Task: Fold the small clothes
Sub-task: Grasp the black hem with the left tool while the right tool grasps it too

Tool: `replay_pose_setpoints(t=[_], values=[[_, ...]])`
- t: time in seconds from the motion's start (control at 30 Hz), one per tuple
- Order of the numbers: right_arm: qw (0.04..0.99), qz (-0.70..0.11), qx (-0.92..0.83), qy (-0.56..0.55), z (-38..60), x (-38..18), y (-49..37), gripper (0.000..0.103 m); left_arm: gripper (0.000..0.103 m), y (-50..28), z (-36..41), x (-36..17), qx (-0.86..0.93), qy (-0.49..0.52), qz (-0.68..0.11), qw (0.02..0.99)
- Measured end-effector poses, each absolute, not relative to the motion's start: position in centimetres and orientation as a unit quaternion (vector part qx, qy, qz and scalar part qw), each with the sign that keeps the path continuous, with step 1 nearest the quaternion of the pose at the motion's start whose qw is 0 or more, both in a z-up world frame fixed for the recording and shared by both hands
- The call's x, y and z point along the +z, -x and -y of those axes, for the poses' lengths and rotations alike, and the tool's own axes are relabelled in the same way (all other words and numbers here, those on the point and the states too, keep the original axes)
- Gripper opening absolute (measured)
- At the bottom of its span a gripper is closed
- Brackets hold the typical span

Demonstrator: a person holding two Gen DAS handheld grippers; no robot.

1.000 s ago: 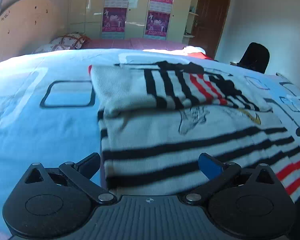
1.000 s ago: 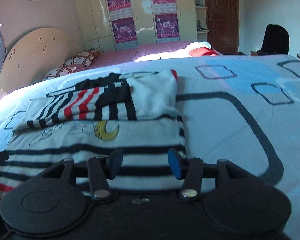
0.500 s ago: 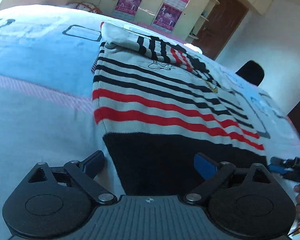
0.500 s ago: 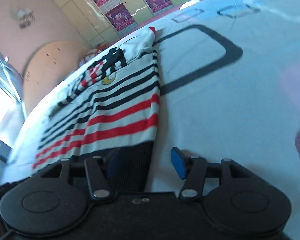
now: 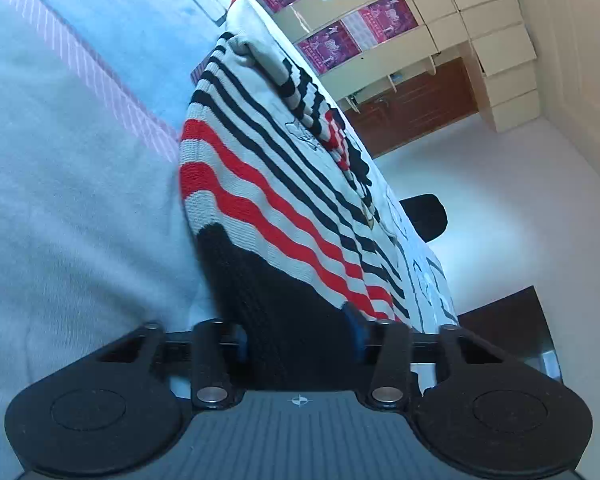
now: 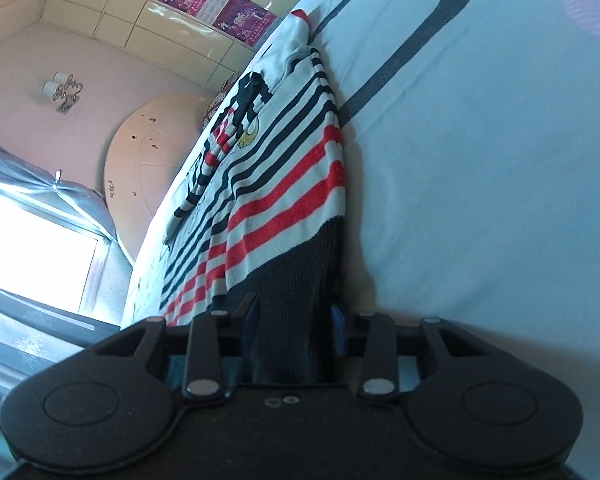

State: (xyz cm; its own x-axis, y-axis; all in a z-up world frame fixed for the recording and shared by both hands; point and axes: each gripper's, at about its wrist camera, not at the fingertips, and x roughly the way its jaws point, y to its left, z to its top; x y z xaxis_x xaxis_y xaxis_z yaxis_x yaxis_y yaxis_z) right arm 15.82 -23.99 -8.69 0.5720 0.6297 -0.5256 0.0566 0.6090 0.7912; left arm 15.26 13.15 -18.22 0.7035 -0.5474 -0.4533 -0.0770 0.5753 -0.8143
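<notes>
- Striped sweater (image 5: 284, 184) lies on the bed's pale blue bedspread (image 5: 72, 208), sleeves folded across.
- Left gripper (image 5: 300, 338) and right gripper (image 6: 294, 330), jaws just closing, clamp its black hem.
- Beyond: poster-covered wardrobe (image 5: 380, 20), brown door (image 5: 416, 100), round headboard (image 6: 148, 168), bright window (image 6: 32, 256).

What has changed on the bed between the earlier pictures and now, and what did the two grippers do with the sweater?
Both grippers came down from the sweater's middle to its black hem. The left gripper has just been closing and now pinches the hem of the sweater; the right gripper has also been closing and clamps the hem at the other corner. The hem bunches and lifts slightly. The folded sleeves and bedsheet stayed as they were.
</notes>
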Motion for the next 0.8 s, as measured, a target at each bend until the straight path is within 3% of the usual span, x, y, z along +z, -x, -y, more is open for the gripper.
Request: replay_pose_setpoints(t=[0.03,0.17,0.23,0.3,0.43,0.57,0.8], values=[[0.788,-0.428,0.183,-0.402,23.7,-8.8,-16.1,0.036,0.030,-15.6,-13.1,-18.5,-0.145,0.440,-0.357,0.811],[0.789,-0.433,0.188,-0.392,22.6,-8.7,-16.9,0.032,0.023,-16.1,-13.1,-19.0,-0.147,0.453,-0.348,0.808],[0.796,-0.432,0.174,-0.387,22.5,-8.8,-16.9,0.013,0.011,-16.2,-12.9,-18.9,-0.141,0.437,-0.355,0.815],[0.812,-0.423,0.162,-0.369,22.6,-8.3,-16.7,0.007,0.004,-16.2,-12.8,-18.7,-0.137,0.426,-0.357,0.820],[0.842,-0.375,0.184,-0.342,23.3,-5.4,-15.6,0.006,0.003,-14.8,-13.6,-16.4,-0.153,0.416,-0.315,0.839],[0.837,-0.426,0.155,-0.306,24.0,-7.8,-15.8,0.006,0.003,-14.2,-14.6,-17.6,-0.125,0.408,-0.336,0.840],[0.849,-0.392,0.163,-0.315,24.4,-6.8,-15.5,0.006,0.003,-13.5,-15.3,-18.5,-0.119,0.447,-0.305,0.832]])
